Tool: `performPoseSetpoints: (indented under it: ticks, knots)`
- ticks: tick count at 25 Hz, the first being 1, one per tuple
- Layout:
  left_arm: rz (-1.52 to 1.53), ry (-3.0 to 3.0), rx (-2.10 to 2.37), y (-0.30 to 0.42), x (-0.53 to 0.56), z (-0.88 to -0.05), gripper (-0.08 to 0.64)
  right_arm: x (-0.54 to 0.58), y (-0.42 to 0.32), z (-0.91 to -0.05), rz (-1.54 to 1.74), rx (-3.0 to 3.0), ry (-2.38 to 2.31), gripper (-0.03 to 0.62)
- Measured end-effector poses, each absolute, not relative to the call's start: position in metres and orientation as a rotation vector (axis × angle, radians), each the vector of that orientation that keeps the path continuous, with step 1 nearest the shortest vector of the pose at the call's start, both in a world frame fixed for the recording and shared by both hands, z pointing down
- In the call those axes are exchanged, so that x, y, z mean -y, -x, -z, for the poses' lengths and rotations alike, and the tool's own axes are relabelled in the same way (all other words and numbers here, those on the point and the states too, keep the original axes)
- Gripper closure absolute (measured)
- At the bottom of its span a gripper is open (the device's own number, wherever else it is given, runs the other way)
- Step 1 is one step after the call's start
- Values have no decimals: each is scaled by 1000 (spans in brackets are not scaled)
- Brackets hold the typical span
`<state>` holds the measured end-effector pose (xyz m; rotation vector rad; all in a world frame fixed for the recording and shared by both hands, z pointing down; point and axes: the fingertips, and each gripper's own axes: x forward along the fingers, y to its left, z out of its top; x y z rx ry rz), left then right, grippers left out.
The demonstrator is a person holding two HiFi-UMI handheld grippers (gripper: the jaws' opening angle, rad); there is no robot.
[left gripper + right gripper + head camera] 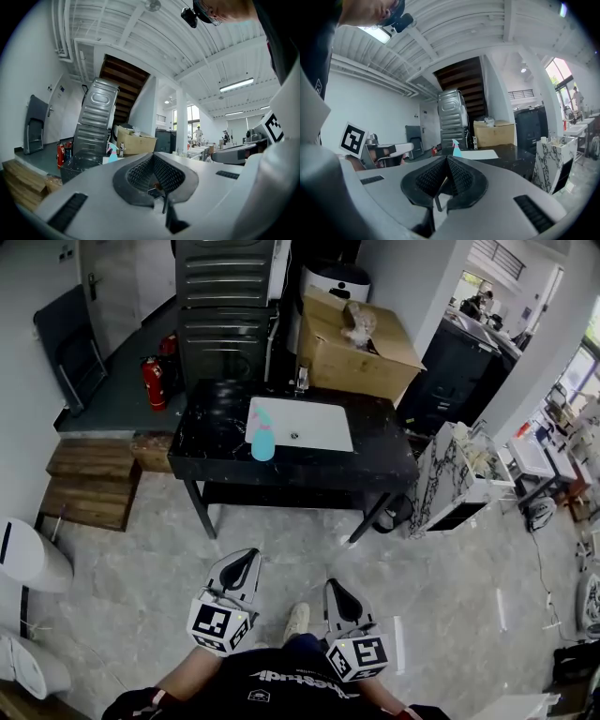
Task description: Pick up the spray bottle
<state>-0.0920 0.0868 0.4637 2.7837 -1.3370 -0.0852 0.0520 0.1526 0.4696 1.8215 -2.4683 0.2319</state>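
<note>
The spray bottle (262, 435), teal with a pink head, stands upright on a black table (211, 442) at the left edge of a white sink basin (309, 423). Both grippers are held low over the floor, well short of the table. My left gripper (242, 563) points toward the table and its jaws are shut on nothing. My right gripper (337, 590) is beside it, also shut and empty. In the left gripper view the bottle (112, 152) shows small and far, beyond the shut gripper (153, 158). The right gripper view has the bottle (455, 147) just above its shut gripper (446, 159).
A cardboard box (361, 348) sits at the table's far right, with a metal cabinet (225, 296) behind. A red fire extinguisher (154, 382) and wooden steps (89, 484) lie to the left. A marble-patterned cabinet (455, 479) stands to the right of the table.
</note>
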Motion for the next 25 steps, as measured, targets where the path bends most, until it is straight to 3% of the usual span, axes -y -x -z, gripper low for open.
performPoseSetpoints:
  ticks: [25]
  knots:
    - [40,-2788,1472,-22,175,-440,545,139,-161,-450,-272,2708,-1636,554]
